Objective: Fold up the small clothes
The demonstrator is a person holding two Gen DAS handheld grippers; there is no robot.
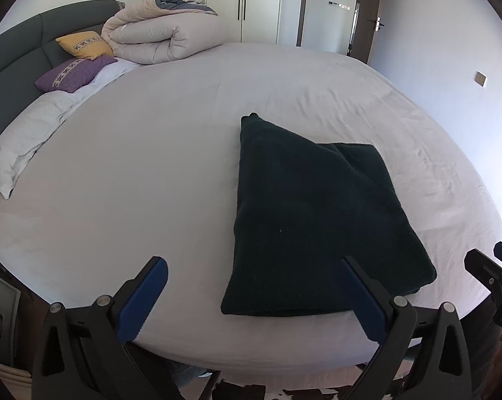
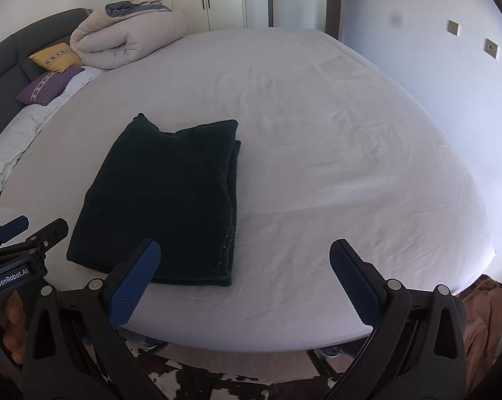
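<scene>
One dark garment lies folded on the bed, near the front edge, flat on the pale sheet, with a narrow corner poking up at its far left. In the right wrist view its right side shows stacked layers, at least two thick.

There are two grippers, each with two blue-padded fingers. The left gripper hangs over the front edge of the bed with its fingers spread wide and nothing between them; its right finger overlaps the garment's near edge in the picture, but whether it touches the cloth cannot be told. The right gripper is also spread wide and empty, over bare sheet just right of the garment, its left finger overlapping the garment's near right corner in view. Each gripper also shows at the edge of the other's view, and part of one hand grips the left one's handle.

At the head of the bed lie three pillows: one yellow, one purple, one white. One rolled duvet sits beside them. On the right wall are two switch plates. One brown cloth hangs past the bed's near right corner.
</scene>
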